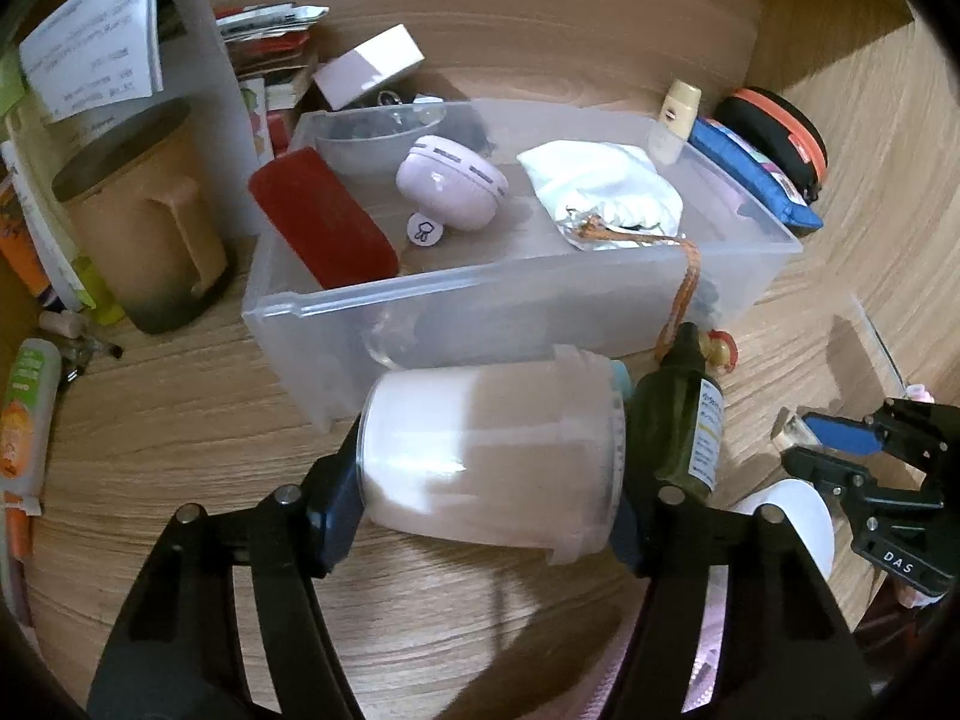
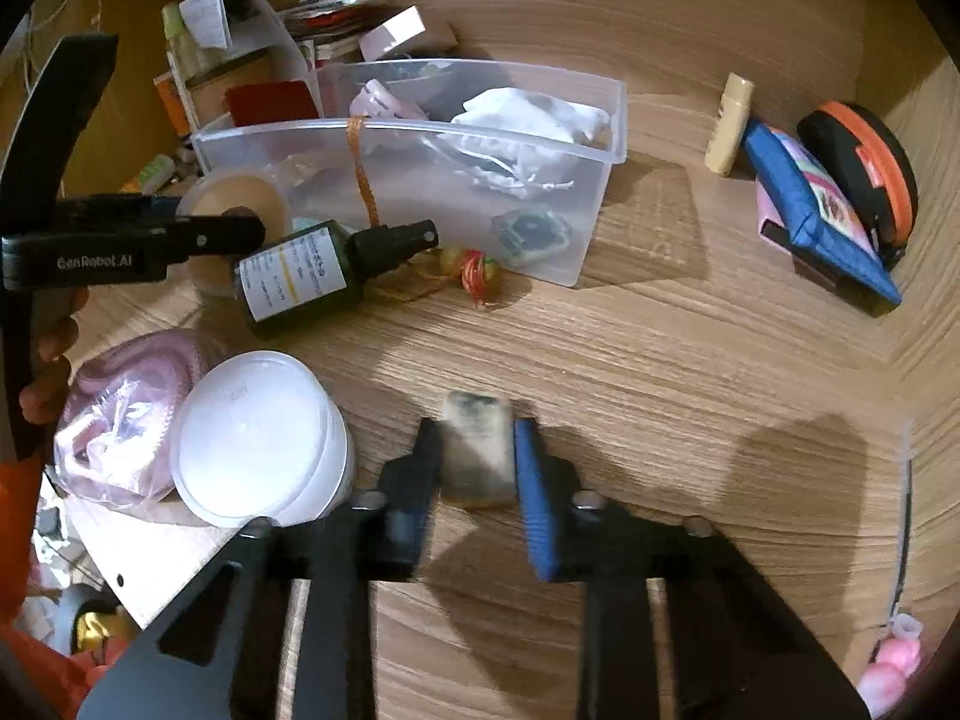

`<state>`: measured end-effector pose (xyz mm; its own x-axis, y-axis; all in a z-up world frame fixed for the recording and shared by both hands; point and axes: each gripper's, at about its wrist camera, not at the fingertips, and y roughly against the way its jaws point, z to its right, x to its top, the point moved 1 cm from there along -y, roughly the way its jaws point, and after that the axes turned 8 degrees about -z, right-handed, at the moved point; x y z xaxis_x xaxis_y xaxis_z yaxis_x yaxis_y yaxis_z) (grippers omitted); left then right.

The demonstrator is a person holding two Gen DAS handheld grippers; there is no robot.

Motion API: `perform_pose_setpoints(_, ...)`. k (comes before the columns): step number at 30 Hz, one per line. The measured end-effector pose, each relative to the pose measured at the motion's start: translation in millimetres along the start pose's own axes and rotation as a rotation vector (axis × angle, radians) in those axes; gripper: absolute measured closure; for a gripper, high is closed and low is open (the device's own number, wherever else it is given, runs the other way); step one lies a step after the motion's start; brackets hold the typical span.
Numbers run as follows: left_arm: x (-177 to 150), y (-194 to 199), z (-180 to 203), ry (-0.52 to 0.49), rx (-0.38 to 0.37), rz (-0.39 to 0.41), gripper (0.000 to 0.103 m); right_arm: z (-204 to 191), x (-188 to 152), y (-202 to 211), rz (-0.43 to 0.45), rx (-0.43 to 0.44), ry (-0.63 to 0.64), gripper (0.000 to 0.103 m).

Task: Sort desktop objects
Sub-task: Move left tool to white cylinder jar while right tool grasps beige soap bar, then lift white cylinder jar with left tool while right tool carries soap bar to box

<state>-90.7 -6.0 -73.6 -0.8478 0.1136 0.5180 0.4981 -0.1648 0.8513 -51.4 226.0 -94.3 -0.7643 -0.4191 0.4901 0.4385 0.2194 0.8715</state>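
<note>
My left gripper (image 1: 489, 510) is shut on a white jar (image 1: 486, 450), held on its side just in front of the clear plastic bin (image 1: 480, 306). The bin holds a red case (image 1: 321, 216), a lilac round gadget (image 1: 450, 180) and a white drawstring pouch (image 1: 600, 192). My right gripper (image 2: 477, 456) is shut on a small dirty eraser (image 2: 477, 450) low over the wooden desk. A dark green spray bottle (image 2: 312, 276) lies beside the bin; it also shows in the left wrist view (image 1: 678, 420). The left gripper (image 2: 180, 240) shows at the left in the right wrist view.
A white tub (image 2: 258, 438) and a pink plastic bag (image 2: 120, 414) lie left of my right gripper. A blue pouch (image 2: 816, 210), an orange-rimmed black case (image 2: 864, 168) and a cream tube (image 2: 729, 123) sit at the right. A tan mug (image 1: 138, 210) and papers (image 1: 96, 42) stand left of the bin.
</note>
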Motion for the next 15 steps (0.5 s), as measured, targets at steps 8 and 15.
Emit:
perform_pose_setpoints(8, -5.0, 9.7, -14.3, 0.055, 0.019, 0.039, 0.037, 8.8, 5.9, 3.2, 0.008, 0.032, -0.059, 0.081)
perform_pose_setpoints(15, -13.5, 30.0, -17.4, 0.055, 0.052, 0.076, 0.037, 20.0, 16.4, 24.0, 0.078, 0.044, -0.098, 0.081)
